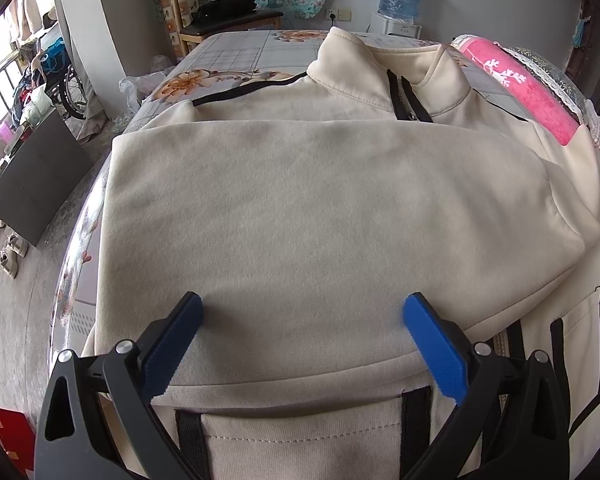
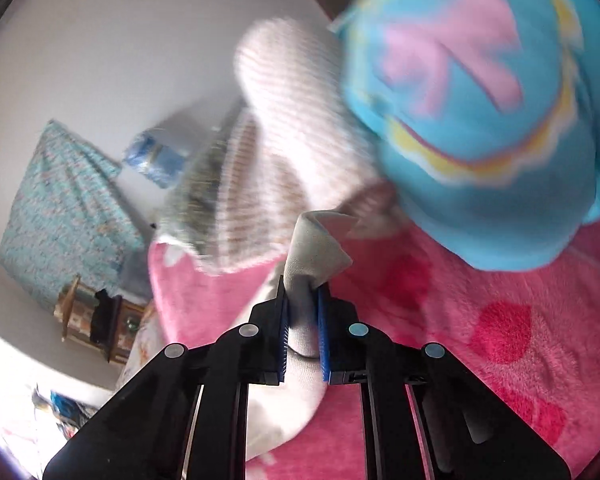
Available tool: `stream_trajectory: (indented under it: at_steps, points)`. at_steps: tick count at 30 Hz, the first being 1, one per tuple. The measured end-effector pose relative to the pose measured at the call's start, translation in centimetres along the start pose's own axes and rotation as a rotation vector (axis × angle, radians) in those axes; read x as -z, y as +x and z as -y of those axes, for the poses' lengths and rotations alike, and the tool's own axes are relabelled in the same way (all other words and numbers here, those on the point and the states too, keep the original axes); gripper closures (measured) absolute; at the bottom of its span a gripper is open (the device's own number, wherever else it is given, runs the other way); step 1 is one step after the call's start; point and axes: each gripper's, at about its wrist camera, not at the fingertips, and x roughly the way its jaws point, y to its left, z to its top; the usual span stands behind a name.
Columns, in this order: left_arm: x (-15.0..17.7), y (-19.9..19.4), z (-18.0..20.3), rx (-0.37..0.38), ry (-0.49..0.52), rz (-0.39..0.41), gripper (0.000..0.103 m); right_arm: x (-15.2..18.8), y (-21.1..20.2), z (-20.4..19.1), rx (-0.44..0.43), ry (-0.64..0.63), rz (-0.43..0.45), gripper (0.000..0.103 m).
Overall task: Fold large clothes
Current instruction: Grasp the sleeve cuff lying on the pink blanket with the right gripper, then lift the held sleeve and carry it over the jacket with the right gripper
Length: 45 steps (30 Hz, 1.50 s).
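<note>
Left gripper (image 1: pixel 302 316) is hovering wide apart, gripping nothing, right over the cream jacket (image 1: pixel 324 208) that is lying flat on the bed (image 1: pixel 228 52), collar away from it, a sleeve folded crosswise over the chest. Over to the right: right gripper (image 2: pixel 303 292) is pinching a cream fabric end (image 2: pixel 316 248), looking like the jacket's other sleeve, above the pink blanket (image 2: pixel 480 320). So the right is the one carrying cloth, and I'd say that end is heading leftward across the body.

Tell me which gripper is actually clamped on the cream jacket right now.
The right gripper: its blue pads pinch a cream fabric fold over the pink blanket. The left gripper hangs open over the jacket.
</note>
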Motion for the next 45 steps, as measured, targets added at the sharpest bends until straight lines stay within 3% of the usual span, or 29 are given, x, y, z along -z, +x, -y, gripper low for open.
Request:
stream_trajectory:
  at_steps: [5,13,22,45]
  points:
    - [0.0,0.0,0.0,0.0,0.0,0.0,0.004,-0.2,-5.7,-6.2,-0.095,-0.173,0.119,0.093]
    - [0.0,0.0,0.0,0.001,0.002,0.002,0.004,1.6,-10.1,-11.8,-0.198,-0.315,0.163,0.093]
    - [0.0,0.0,0.0,0.003,0.005,0.005,0.004,2.4,-10.8,-15.5,-0.305,-0.356,0.175,0.093]
    - [0.0,0.0,0.0,0.003,0.005,0.007,0.004,3.6,-11.6,-20.2,-0.39,-0.434,0.158,0.093]
